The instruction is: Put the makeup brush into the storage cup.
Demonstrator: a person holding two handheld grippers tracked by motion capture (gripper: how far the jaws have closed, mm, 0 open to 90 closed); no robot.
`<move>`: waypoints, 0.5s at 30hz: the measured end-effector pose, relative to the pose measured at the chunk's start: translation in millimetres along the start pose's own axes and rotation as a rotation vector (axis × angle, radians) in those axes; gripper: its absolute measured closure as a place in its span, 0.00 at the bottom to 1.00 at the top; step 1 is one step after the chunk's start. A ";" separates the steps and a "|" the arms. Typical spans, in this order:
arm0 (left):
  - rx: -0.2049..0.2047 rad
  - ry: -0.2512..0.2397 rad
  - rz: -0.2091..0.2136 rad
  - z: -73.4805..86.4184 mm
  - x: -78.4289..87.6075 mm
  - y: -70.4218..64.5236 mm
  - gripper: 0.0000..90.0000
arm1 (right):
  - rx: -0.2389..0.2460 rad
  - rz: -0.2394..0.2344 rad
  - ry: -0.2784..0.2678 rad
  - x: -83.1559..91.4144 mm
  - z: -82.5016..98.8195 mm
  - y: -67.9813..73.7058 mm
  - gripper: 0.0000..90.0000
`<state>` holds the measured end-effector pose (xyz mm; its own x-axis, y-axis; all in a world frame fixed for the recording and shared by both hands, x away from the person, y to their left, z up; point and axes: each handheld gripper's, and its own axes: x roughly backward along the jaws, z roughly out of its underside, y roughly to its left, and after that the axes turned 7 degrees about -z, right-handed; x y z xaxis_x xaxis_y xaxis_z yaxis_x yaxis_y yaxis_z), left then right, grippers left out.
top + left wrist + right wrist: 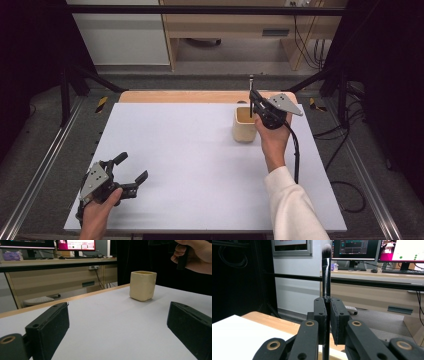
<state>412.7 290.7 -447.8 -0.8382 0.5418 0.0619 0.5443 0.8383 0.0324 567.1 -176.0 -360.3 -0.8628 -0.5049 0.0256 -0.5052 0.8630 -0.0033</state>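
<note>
The right tool (251, 97) is at the far right of the white surface (200, 160). Its jaws are clamped tight on a thin black brush (326, 275). The brush stands straight up, w/ its soft white-and-dark tip at the top. In the right gripper view the handle runs down btwn the two black jaws and out below them. In the high view the brush (251, 90) sits right over the cream cup (244, 127), at its far right edge. Can't tell if the bottom end is inside the cup or just above it.

The cup is squarish w/ round corners and stands upright on the surface, near the far wood edge (175, 96). The person's right hand (272, 137) is just right of the cup, w/ a white sleeve (295, 207) behind it.

The left tool (131, 172) is at the near left corner of the surface, well apart from the cup. Its jaws are wide apart w/ nothing btwn them. In the left gripper view they sit low over the surface, and the cup (142, 285) is far off btwn them, a bit to the right.
</note>
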 end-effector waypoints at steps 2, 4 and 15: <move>0.000 0.000 -0.001 -0.1 0.2 0.1 0.04 | 0.006 0.005 0.002 -0.4 0.5 0.0 0.93; 0.001 0.000 -0.001 -0.1 0.2 0.1 0.04 | 0.006 0.003 0.004 -0.6 0.5 -0.1 0.93; 0.001 -0.002 -0.002 -0.2 0.7 0.3 0.04 | 0.004 0.005 0.015 -2.6 3.0 -2.7 0.93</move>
<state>412.3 291.3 -447.5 -0.8396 0.5398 0.0603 0.5421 0.8397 0.0312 570.7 -177.1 -363.4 -0.8649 -0.5004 0.0405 -0.5010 0.8654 -0.0072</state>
